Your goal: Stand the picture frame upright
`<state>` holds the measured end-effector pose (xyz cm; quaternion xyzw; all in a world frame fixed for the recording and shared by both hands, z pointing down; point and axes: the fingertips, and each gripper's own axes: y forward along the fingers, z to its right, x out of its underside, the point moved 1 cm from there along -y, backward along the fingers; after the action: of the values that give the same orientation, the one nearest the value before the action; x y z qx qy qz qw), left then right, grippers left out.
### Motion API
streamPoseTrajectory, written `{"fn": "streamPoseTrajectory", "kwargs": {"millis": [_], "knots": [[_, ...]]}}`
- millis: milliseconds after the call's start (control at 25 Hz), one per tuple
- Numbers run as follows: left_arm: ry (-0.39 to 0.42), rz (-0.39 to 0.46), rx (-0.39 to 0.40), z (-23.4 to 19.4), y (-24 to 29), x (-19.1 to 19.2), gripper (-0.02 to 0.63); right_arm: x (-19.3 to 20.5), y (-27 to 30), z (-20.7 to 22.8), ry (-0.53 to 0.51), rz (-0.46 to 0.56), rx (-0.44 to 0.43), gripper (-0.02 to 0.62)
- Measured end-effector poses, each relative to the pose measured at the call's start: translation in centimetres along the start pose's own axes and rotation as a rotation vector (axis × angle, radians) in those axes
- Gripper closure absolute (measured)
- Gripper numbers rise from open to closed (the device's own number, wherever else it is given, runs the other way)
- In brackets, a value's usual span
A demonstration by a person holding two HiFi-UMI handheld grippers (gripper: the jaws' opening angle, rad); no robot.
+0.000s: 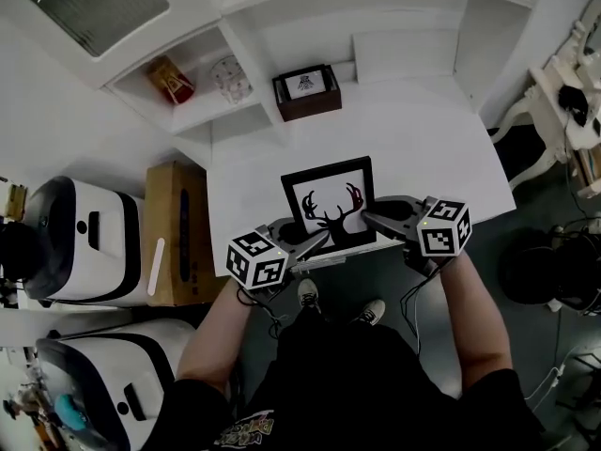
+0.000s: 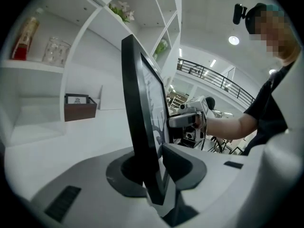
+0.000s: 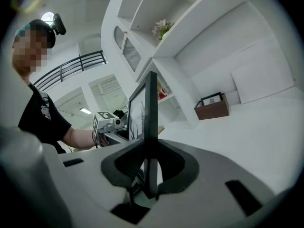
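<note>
A black picture frame (image 1: 329,205) with a deer silhouette stands nearly upright near the front edge of the white table (image 1: 441,148). My left gripper (image 1: 317,242) is at the frame's lower left edge. In the left gripper view the frame (image 2: 137,127) runs between that gripper's (image 2: 153,177) jaws, with slack on the left side, so it is open around it. My right gripper (image 1: 368,219) is at the lower right edge. In the right gripper view its (image 3: 149,175) jaws are shut on the frame's (image 3: 150,108) edge.
A brown box (image 1: 306,92) with a small card sits at the table's back, with a white panel (image 1: 404,56) leaning beside it. Shelves to the left hold a red bottle (image 1: 171,80) and a glass jar (image 1: 230,78). A cardboard box (image 1: 176,233) and white machines (image 1: 75,242) stand left of the table.
</note>
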<state>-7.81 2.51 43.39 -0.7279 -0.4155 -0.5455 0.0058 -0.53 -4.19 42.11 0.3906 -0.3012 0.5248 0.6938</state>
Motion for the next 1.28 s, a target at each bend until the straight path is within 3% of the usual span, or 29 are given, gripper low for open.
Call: {"fn": "streamPoseTrajectory", "kwargs": {"millis": [360, 1280], "knots": [[0.026, 0.002, -0.045, -6.6, -7.6, 0.6, 0.494, -2.0, 9.5, -2.3, -0.053, -0.035, 0.008, 0.525], [0.117, -0.041, -0.064, -14.7, -10.9, 0.8, 0.485, -2.8, 17.2, -0.9, -0.114, -0.114, 0.159, 0.525]]}}
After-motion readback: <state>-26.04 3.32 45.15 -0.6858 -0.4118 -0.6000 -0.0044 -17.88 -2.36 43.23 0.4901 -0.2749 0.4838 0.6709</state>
